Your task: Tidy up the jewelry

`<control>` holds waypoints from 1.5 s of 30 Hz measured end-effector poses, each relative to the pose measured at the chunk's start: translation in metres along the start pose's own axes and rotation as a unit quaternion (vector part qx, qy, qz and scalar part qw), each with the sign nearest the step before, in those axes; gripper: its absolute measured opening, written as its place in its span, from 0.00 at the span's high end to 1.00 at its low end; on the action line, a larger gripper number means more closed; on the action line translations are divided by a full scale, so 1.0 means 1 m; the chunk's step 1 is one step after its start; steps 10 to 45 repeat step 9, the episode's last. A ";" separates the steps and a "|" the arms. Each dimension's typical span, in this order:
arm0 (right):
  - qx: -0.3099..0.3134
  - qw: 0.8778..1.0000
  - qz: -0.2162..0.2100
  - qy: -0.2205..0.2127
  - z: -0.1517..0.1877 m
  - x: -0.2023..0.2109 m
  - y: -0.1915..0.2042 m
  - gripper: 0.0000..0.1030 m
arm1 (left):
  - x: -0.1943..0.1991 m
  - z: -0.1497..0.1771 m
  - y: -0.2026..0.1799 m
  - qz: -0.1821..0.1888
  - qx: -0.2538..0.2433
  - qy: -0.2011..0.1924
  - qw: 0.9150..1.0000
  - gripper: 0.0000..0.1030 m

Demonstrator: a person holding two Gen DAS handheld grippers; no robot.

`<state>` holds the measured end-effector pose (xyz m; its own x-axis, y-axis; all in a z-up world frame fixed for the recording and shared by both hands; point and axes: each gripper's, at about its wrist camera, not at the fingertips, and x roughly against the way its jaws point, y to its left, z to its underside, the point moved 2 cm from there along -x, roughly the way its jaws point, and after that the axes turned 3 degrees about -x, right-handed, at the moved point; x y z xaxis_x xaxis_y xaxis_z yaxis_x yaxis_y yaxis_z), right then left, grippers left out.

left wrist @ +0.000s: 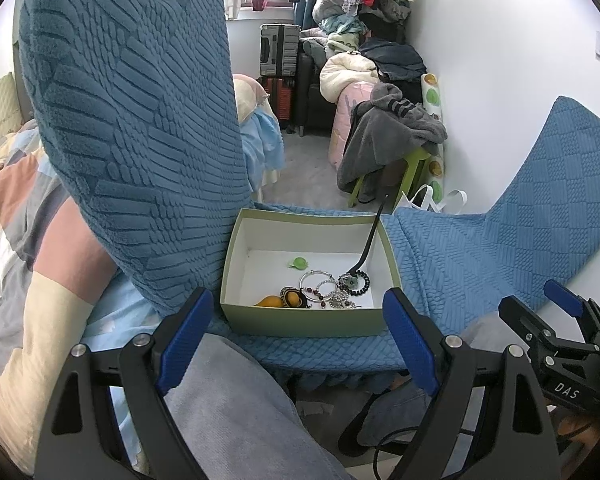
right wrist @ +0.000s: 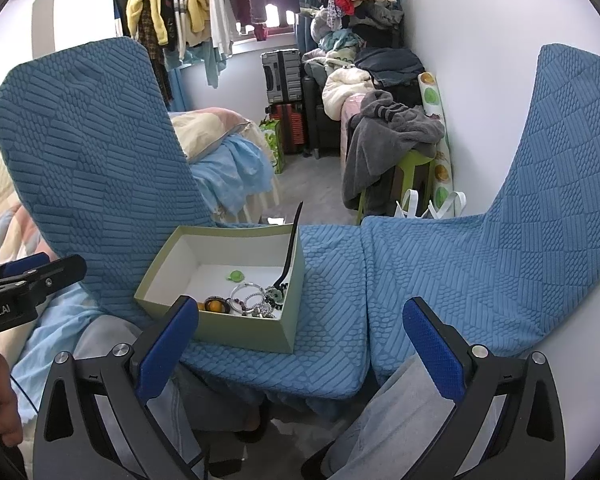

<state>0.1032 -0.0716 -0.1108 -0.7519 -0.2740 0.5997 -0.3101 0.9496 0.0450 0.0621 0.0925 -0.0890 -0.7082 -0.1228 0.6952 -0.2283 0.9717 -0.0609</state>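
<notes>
A pale green box (left wrist: 306, 322) with a white inside sits on the seat of a blue-covered chair (right wrist: 440, 280), and the jewelry (left wrist: 332, 290) lies heaped in its near right corner — silver hoops, a dark beaded bracelet, an amber-coloured pendant, all touching and partly tangled. A small green piece (left wrist: 299, 263) rests apart from the heap on the box floor, and a black hair stick (left wrist: 370, 240) leans out over the right wall, its lower end in the pile. Both claws hang low in front of the seat with nothing between their pads: the left claw (left wrist: 300, 344) stands wide, centred on the box, and the right claw (right wrist: 300, 344) stands equally wide, slightly to the box's right. That framing suggests the box is the working spot. With everything already inside it, the scene fits either pieces gathered in or a heap awaiting sorting — I cannot tell which.
</notes>
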 end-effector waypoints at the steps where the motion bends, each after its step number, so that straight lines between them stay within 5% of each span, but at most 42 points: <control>1: 0.000 1.000 0.000 0.000 0.000 0.000 0.000 0.00 | 0.000 0.000 0.000 -0.001 0.001 0.000 1.000 0.16; 45: 0.002 1.000 0.001 -0.001 0.000 0.001 0.001 0.00 | -0.001 0.000 0.003 -0.002 -0.002 0.002 1.000 0.16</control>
